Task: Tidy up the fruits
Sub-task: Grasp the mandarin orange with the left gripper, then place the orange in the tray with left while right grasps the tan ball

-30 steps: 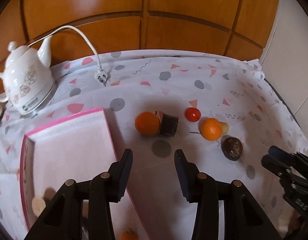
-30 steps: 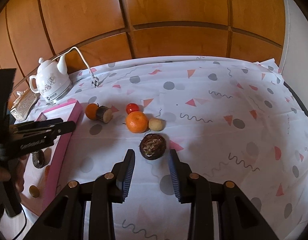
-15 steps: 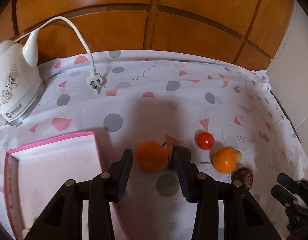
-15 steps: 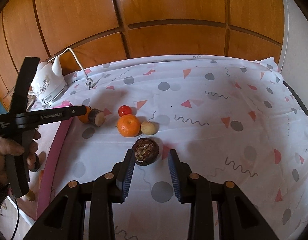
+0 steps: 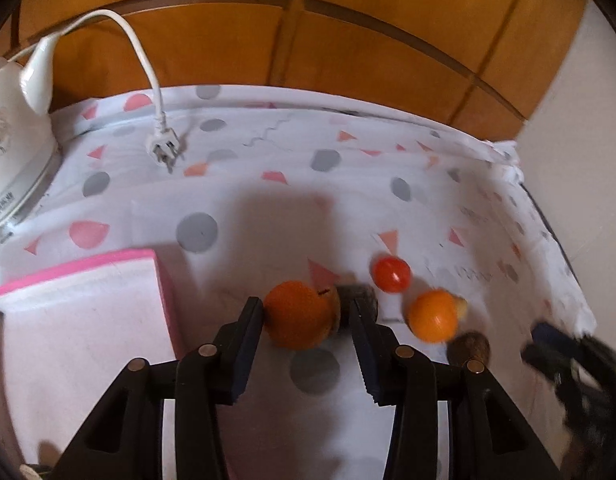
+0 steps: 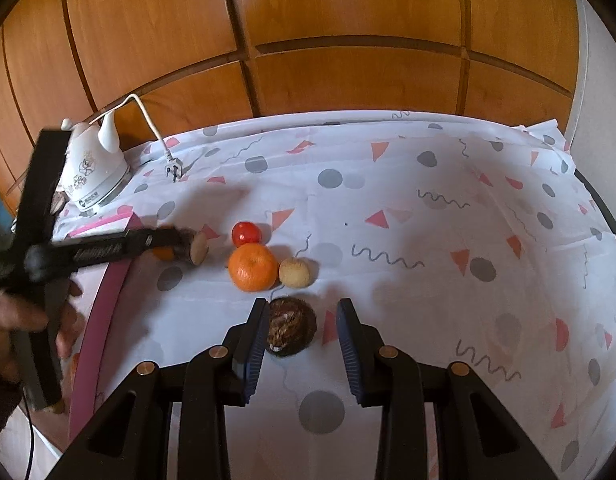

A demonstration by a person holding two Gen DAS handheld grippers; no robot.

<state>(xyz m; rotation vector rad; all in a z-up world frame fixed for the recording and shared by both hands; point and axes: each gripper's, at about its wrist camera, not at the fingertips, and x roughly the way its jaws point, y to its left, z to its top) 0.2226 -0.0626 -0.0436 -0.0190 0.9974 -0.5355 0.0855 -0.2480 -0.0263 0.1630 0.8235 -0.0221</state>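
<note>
Left tongs (image 5: pixel 305 312) open astride an orange (image 5: pixel 299 314), right tongs (image 6: pixel 301 320) open astride a dark fruit (image 6: pixel 290 327), tomato (image 6: pixel 246 234) at 11 o'clock

white kettle (image 6: pixel 95 174); unplugged cord (image 5: pixel 147 64); patterned tablecloth (image 6: pixel 428 216)

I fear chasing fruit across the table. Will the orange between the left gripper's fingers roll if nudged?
Probably: the orange looks round on a flat tablecloth. The dark fruit touching it may block it. The open left gripper brackets it.
</note>
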